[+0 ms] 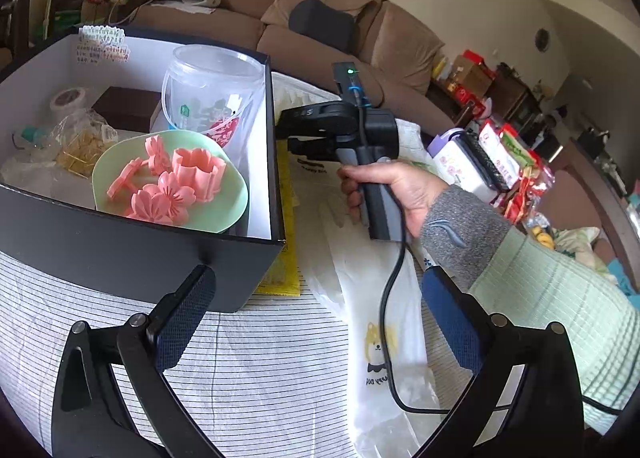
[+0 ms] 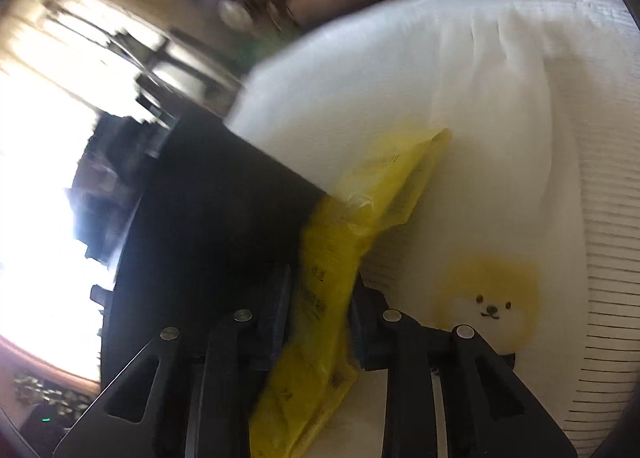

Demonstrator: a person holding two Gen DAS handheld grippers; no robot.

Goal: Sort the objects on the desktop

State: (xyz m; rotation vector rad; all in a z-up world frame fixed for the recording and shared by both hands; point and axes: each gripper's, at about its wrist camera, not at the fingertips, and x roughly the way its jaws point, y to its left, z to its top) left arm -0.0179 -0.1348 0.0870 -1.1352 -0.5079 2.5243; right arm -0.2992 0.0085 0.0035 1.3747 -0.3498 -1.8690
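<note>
Desktop objects lie in and around one landmark, the black box (image 1: 140,250) with a white lining, which stands on the striped tablecloth (image 1: 248,370).

Inside the box: a clear plastic bucket (image 1: 212,94) at the far side, a pale green plate (image 1: 224,210) bearing pink flower-shaped moulds (image 1: 164,202), a dark brown case (image 1: 128,108), a bag of gold clips (image 1: 80,154) and a roll of tape (image 1: 68,98).

Beside the box's right wall lies a white bag with a dog print (image 2: 488,298). Between that bag and the box wall lies a yellow plastic bag (image 2: 332,298), its edge against the box.

The right gripper (image 2: 316,318), held by a hand (image 1: 400,190), is just beside the box's right wall; its jaws are pressed on the yellow plastic bag.

The left gripper (image 1: 316,322) hovers in front of the box, jaws wide apart and holding nothing.
</note>
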